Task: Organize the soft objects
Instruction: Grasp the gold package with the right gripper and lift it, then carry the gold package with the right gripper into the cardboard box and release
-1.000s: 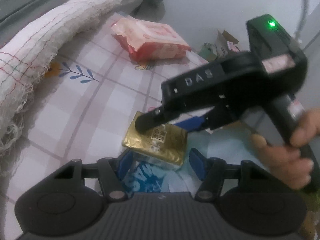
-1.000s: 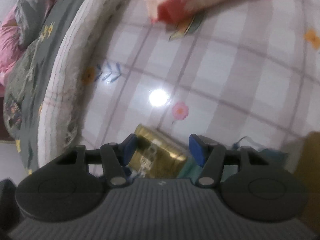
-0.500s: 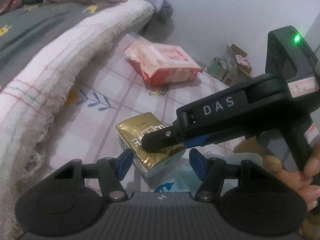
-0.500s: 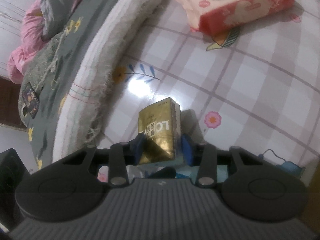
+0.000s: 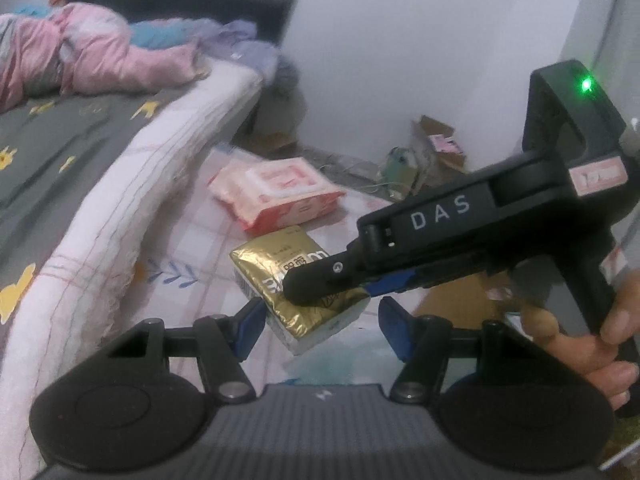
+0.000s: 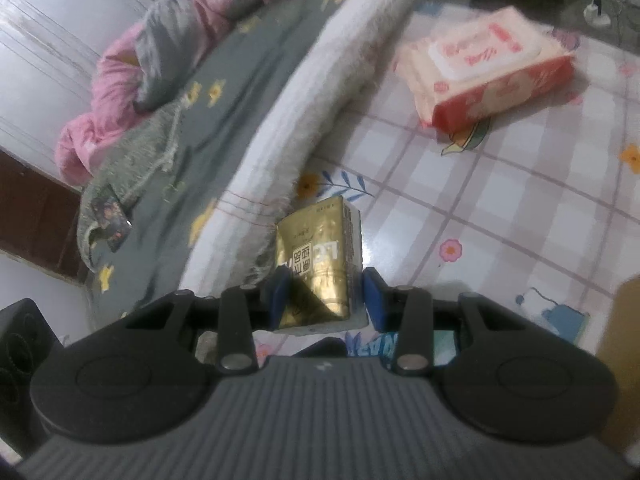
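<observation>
**Gold pack clamped, lifted clear**

Right gripper pinches the gold tissue pack off the mat, long axis running away from its fingers, "LC" lettering readable. Left gripper gapes empty just beneath. Beyond, pink wet-wipes pack; gripper body reads "DAS".

Tissue pack between right fingers; wipes packet on floor ahead-right; bed to left.

Gold tissue pack — clamped, tilted
</observation>
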{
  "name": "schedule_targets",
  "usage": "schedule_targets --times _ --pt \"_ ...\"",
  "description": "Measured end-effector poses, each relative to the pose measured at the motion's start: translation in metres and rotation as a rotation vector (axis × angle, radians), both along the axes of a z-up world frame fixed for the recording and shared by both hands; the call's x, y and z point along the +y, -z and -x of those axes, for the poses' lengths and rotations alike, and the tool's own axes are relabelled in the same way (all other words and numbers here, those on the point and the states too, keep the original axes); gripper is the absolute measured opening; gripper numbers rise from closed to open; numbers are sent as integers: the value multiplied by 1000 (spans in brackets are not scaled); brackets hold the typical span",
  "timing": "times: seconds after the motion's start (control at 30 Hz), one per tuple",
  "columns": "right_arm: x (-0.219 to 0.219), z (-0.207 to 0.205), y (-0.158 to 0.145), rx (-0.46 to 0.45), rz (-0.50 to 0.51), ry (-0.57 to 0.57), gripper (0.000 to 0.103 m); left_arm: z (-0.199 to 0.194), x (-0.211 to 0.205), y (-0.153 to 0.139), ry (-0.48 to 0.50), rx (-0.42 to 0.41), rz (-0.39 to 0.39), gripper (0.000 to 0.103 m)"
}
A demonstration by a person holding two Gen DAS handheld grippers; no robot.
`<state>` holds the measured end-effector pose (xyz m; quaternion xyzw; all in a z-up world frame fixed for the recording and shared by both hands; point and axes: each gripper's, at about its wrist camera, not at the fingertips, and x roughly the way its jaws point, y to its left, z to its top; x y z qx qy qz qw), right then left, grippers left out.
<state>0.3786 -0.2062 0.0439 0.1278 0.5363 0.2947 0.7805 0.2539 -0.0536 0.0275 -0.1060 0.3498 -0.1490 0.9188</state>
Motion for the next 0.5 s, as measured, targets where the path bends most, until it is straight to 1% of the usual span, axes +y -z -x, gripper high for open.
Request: schedule_targets --times 0.2,0.33,0.5 --pt "-42 49 -26 -52 -40 62 38 28 -30 -19 96 -45 2 63" --pt "-82 89 -39 -77 -58 131 38 53 -63 -30 201 -62 10 63" --pt "-151 155 -46 -82 -73 265 38 85 -118 -35 358 -54 12 63"
